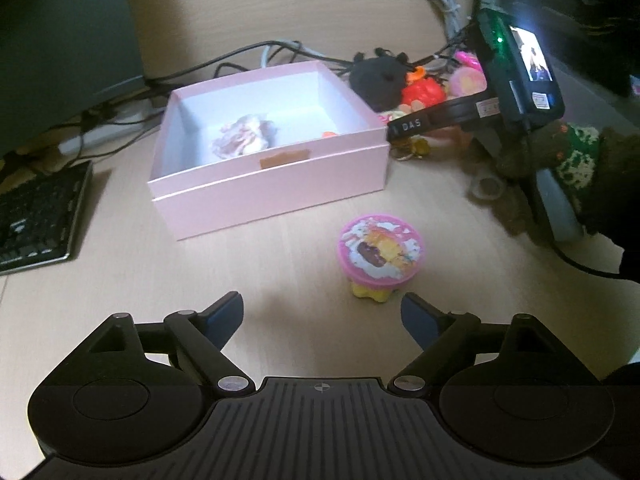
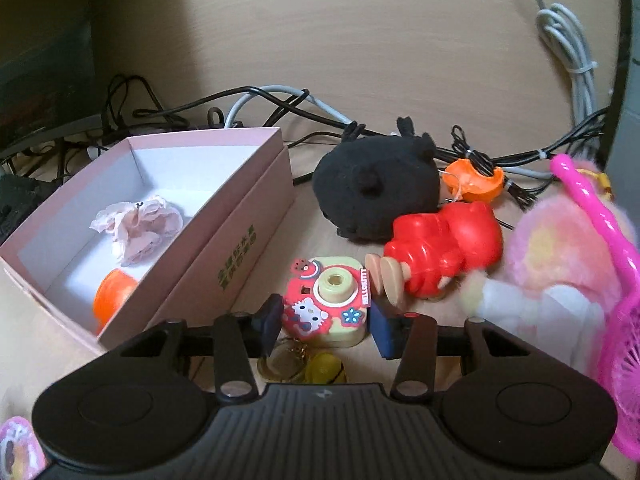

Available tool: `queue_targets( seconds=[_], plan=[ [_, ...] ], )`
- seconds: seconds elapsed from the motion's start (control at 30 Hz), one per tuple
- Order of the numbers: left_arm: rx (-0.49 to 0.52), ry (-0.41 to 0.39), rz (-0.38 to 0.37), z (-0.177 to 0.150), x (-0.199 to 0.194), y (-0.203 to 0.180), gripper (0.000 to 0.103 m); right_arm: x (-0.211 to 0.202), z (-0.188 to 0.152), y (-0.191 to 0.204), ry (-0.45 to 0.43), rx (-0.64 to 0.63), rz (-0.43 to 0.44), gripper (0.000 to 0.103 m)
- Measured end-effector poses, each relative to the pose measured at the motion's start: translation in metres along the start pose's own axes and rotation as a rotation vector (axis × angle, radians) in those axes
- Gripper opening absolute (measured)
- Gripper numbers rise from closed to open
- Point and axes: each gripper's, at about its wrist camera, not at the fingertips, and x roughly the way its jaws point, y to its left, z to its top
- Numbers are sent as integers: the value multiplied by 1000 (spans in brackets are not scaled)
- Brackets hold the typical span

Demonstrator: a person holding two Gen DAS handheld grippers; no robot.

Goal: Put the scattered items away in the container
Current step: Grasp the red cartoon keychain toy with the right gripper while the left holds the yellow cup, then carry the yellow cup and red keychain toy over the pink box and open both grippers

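An open pink box [image 1: 280,184] stands mid-table with a crumpled pink fabric piece [image 1: 244,142] and an orange item [image 1: 330,134] inside. My left gripper [image 1: 322,300] is open and holds nothing. A pink-lidded cup [image 1: 380,252] with a yellow base stands just ahead of its right finger. In the right wrist view the box [image 2: 224,256] is at the left. My right gripper [image 2: 326,308] has its blue pads against both sides of a red and cream toy camera [image 2: 324,300] on the table. One finger [image 1: 416,124] of that gripper shows beside the box.
Behind the camera lie a black plush [image 2: 376,188], a red toy [image 2: 444,244], an orange capsule [image 2: 474,180], a pink fluffy plush [image 2: 560,248] and a pink plastic fan [image 2: 624,360]. Yellow keychains [image 2: 304,364] lie under the right gripper. A keyboard [image 1: 36,220] sits left; cables [image 2: 280,100] run behind the box.
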Motion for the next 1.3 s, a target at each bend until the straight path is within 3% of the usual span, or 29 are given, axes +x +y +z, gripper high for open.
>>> queue_targets(
  seconds=[0.3, 0.47, 0.57, 0.67, 0.77, 1.3],
  plan=[
    [88, 9, -73, 15, 28, -18, 93, -73, -41, 1, 17, 33, -19, 45],
    [155, 22, -69, 18, 44, -34, 92, -104, -66, 5, 40, 44, -43, 45],
    [169, 22, -53, 18, 49, -36, 83, -112, -73, 9, 50, 47, -52, 45],
    [147, 39, -53, 18, 51, -31, 56, -119, -78, 16, 58, 45, -56, 45],
    [121, 50, -70, 15, 47, -23, 49, -124, -82, 23, 62, 42, -54, 45],
    [67, 64, -65, -14, -12, 26, 47, -142, -80, 103, 53, -47, 24, 45]
  ],
)
